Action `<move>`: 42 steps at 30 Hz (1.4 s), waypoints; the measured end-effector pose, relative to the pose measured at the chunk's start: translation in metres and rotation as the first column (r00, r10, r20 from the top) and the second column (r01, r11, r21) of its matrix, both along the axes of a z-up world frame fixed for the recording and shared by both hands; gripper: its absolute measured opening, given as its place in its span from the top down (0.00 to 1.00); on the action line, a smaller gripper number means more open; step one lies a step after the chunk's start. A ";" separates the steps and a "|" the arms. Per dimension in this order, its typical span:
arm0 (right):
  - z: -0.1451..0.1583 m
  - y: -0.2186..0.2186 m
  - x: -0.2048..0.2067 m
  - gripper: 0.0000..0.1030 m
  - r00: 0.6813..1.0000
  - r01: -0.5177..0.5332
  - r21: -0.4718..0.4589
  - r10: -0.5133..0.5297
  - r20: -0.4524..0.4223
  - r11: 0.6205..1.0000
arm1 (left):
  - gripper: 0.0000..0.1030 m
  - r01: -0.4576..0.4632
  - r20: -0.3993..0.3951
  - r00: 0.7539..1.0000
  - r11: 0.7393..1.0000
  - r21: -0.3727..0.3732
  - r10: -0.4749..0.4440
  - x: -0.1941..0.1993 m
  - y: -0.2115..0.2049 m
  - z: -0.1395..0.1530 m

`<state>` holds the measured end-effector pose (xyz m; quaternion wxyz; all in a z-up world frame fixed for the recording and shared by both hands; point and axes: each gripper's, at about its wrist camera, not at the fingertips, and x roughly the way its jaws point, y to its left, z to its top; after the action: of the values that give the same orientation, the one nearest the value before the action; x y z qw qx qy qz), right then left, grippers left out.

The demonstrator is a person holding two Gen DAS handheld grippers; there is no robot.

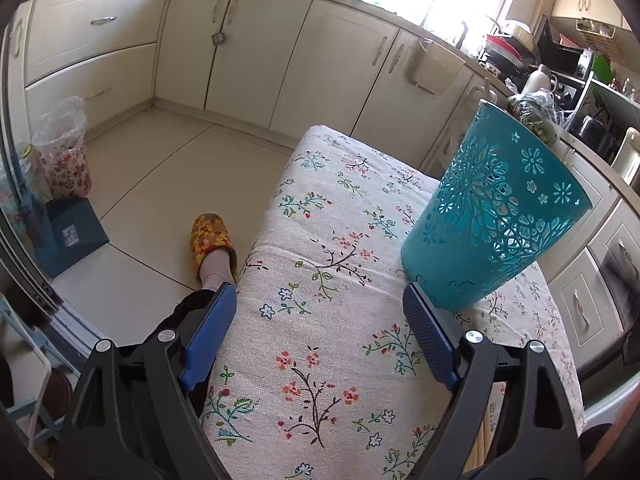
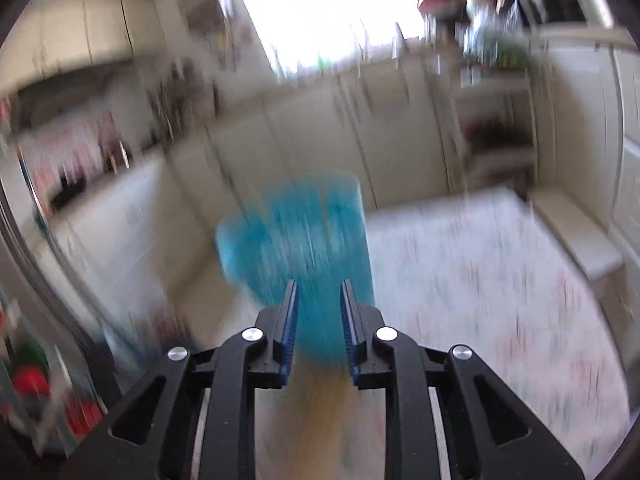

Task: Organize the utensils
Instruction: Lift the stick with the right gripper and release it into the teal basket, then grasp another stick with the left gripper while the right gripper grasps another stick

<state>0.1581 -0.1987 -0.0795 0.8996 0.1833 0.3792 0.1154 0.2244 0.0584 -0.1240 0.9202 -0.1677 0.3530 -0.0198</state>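
Observation:
A teal perforated plastic holder (image 1: 496, 208) stands on the table with the floral cloth (image 1: 320, 240), towards its right side. My left gripper (image 1: 320, 294) hovers low over the cloth, open wide, with nothing between its fingers; its right fingertip (image 1: 416, 300) is at the holder's base. Pale wooden sticks (image 1: 482, 440) show under that gripper's right arm, mostly hidden. The right wrist view is smeared by motion. There my right gripper (image 2: 319, 292) points at the teal holder (image 2: 296, 236), jaws a narrow gap apart and empty. A blurred tan strip (image 2: 320, 420) lies below them.
A person's foot in an orange patterned slipper (image 1: 212, 240) stands on the tiled floor by the table's left edge. A blue box (image 1: 76, 236) and a bag-lined bin (image 1: 64, 152) sit at the far left. Cream cabinets (image 1: 256, 52) run behind; a cluttered counter (image 1: 560, 72) lies right.

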 end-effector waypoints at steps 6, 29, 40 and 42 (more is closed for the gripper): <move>-0.059 0.023 0.009 0.86 0.982 -0.049 -0.049 0.039 -0.183 0.998 | 0.21 -0.001 -0.016 1.000 1.000 -0.002 0.001 0.001 0.000 -0.001; -0.066 0.033 0.018 0.86 0.978 -0.084 -0.120 0.058 -0.202 0.989 | 0.21 0.009 -0.034 0.999 1.000 -0.007 -0.009 0.005 -0.004 -0.005; -0.069 -0.001 0.017 0.92 0.966 -0.077 -0.113 0.046 -0.253 0.991 | 0.21 0.214 -0.124 0.973 0.962 0.169 -0.195 0.001 -0.073 0.000; -0.071 -0.008 0.018 0.92 0.965 -0.060 -0.066 0.041 -0.260 0.996 | 0.21 0.236 -0.153 0.966 0.951 0.202 -0.208 0.002 -0.085 -0.003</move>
<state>0.1762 -0.2069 -0.1503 0.8455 0.1539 0.5015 0.0995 0.2266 -0.0271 -0.1273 0.8999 -0.0257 0.4290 -0.0735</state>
